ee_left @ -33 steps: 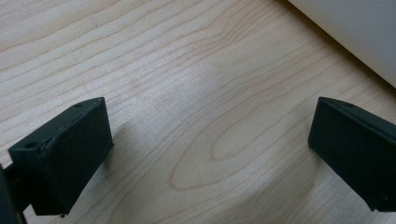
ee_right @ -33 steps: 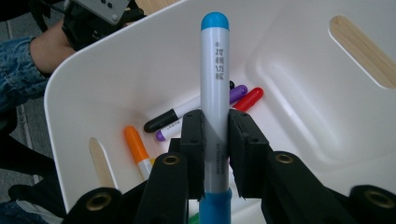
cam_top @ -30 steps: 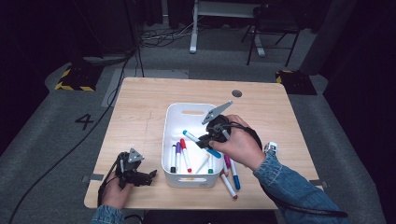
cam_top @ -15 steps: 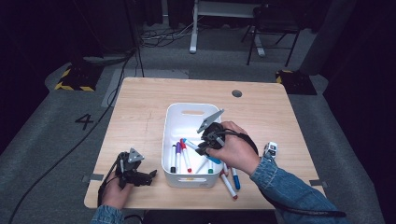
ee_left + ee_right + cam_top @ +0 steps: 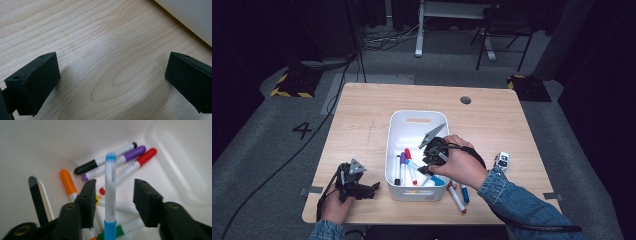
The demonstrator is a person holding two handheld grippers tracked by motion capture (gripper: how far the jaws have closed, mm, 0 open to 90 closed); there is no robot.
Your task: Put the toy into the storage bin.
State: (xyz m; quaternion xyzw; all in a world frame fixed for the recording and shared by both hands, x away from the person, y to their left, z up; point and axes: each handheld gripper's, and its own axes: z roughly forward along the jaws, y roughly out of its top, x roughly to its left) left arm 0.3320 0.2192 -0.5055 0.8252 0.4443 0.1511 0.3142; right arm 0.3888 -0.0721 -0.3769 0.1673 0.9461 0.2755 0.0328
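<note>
Near the white bin (image 5: 398, 131) on the table (image 5: 362, 115), the left gripper (image 5: 362, 189) rests wide open, holding nothing; inside the bin, the right gripper (image 5: 112, 202) has just been opening, the blue marker (image 5: 110, 195) loose between its jaws.

Sleeves: we see blue denim on both forearms.
Left gripper (image 5: 373, 189): a black body with a grey three-cornered plate on top.
Left cable: black, looping round from the body.
Right gripper (image 5: 113, 203): black, with a grey three-cornered plate.
Right cable: black, arching over the hand.
Jaws: we note matt black blocks with small round holes, brass-coloured rings at their bases.
</note>
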